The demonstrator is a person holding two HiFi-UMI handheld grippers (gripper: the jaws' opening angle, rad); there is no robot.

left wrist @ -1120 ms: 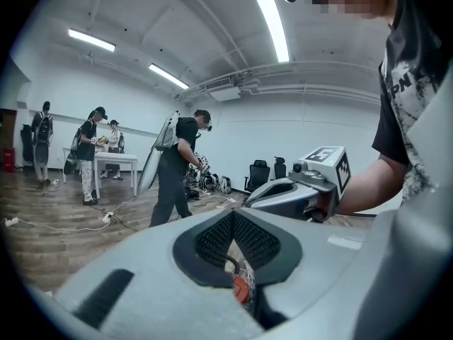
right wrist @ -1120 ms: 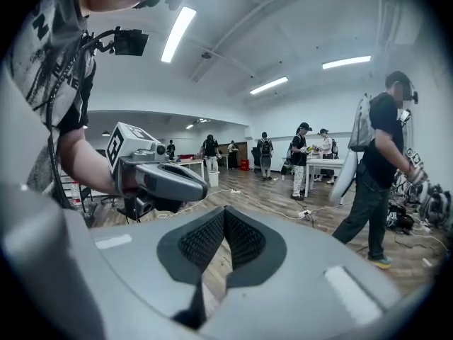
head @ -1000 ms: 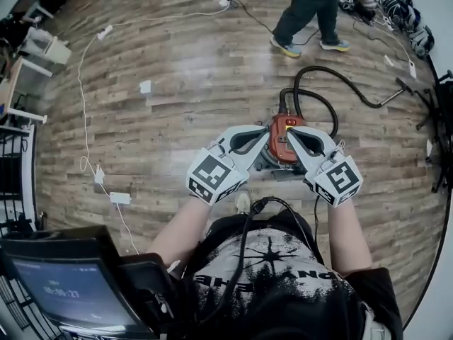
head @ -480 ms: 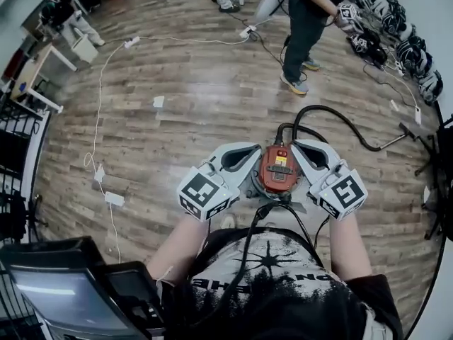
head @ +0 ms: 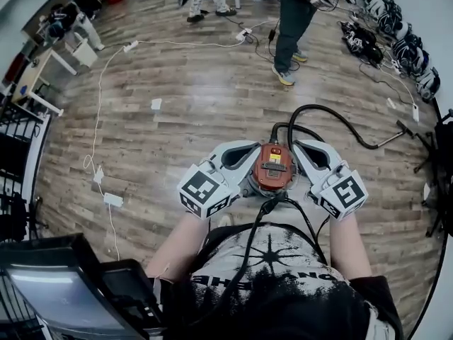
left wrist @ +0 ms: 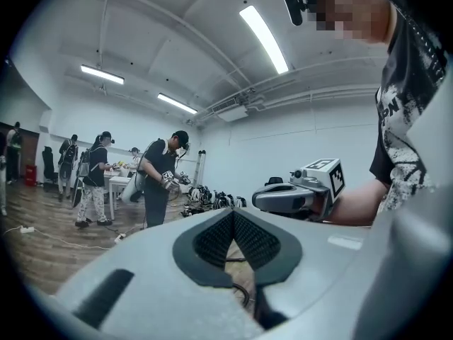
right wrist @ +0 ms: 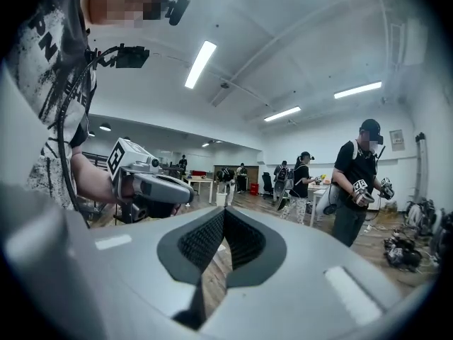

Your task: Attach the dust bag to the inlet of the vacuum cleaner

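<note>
The red and black vacuum cleaner (head: 274, 167) stands on the wood floor right in front of me, and its black hose (head: 333, 115) loops away to the right. I see no dust bag in any view. My left gripper (head: 257, 148) hovers over the vacuum's left side and my right gripper (head: 294, 147) over its right, both raised and pointing nearly level. In the left gripper view the left gripper (left wrist: 233, 214) is shut with nothing in it. The right gripper (right wrist: 224, 214) is likewise shut and empty in its own view. Each gripper view also shows the other gripper.
A person (head: 290, 20) stands at the far side with grippers in hand, and others stand by tables beyond. White cables and a power strip (head: 113, 199) lie at the left. Gear (head: 403, 44) is piled along the right wall. A screen (head: 64, 289) sits at the lower left.
Both grippers have risen, still shut, and now flank the vacuum's top in the head view. The head view has tilted up to show more of the room. The far person has stepped left.
</note>
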